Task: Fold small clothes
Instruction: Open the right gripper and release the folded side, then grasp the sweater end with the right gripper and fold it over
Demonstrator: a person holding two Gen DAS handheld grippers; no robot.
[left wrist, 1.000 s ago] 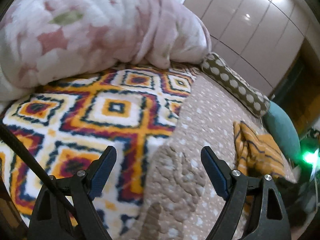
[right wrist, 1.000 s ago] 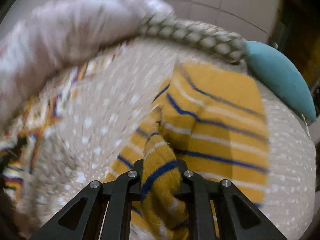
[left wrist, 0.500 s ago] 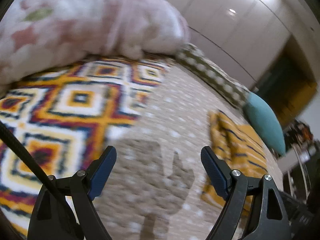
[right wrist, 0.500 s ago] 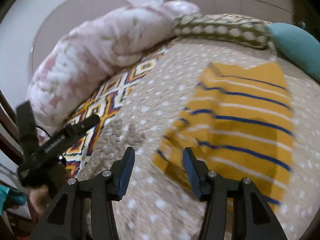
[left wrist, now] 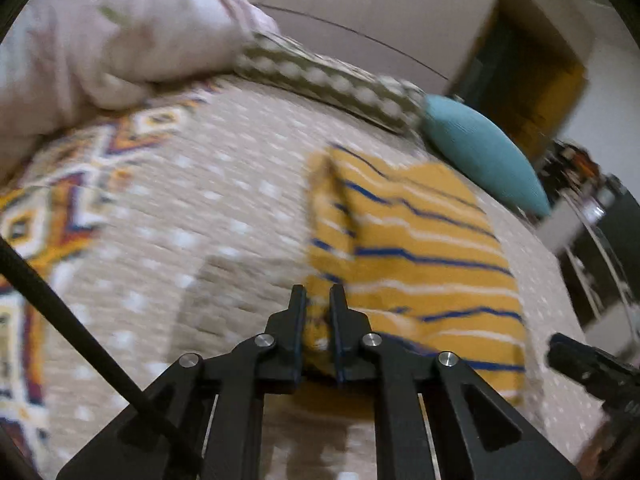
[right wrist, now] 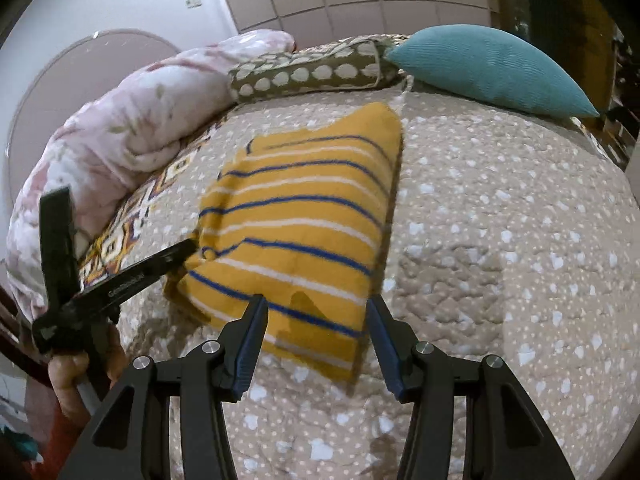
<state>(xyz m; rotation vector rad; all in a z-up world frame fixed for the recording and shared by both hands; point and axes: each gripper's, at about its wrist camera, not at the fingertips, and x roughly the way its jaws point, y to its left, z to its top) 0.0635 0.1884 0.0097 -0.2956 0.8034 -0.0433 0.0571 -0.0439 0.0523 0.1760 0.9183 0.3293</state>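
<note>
Item: sweater (right wrist: 304, 216), mustard with blue and white stripes, partly folded into a rough rectangle. It lies flat on the quilt (right wrist: 500, 240), near the teal cushion (right wrist: 492, 68) and the dotted bolster (right wrist: 308, 72); a pink duvet (right wrist: 132, 128) is heaped well to the left.

Left gripper (left wrist: 318, 300): we have it pinched nearly closed on the sweater's near left corner, with yellow cloth showing between the jaws. In the right wrist view its tip meets the same edge, where the fabric bunches a little.

Right gripper (right wrist: 316, 320): jaws wide apart and empty, above the sweater's near edge. We cannot tell whether it touches the cloth.

Step in hand, as we judge it: folding the left side or near end over.

Handling notes:
- We should check that the pinch takes all layers at the corner, not only the top one, or the earlier fold may open.
- We would take the matching right corner with the free gripper before lifting, so the edge rises level.
- Lift low, carry across along the stripes, and lay down edge to edge.
- The knit looks soft and thick; expect it to sag between the grips.
</note>
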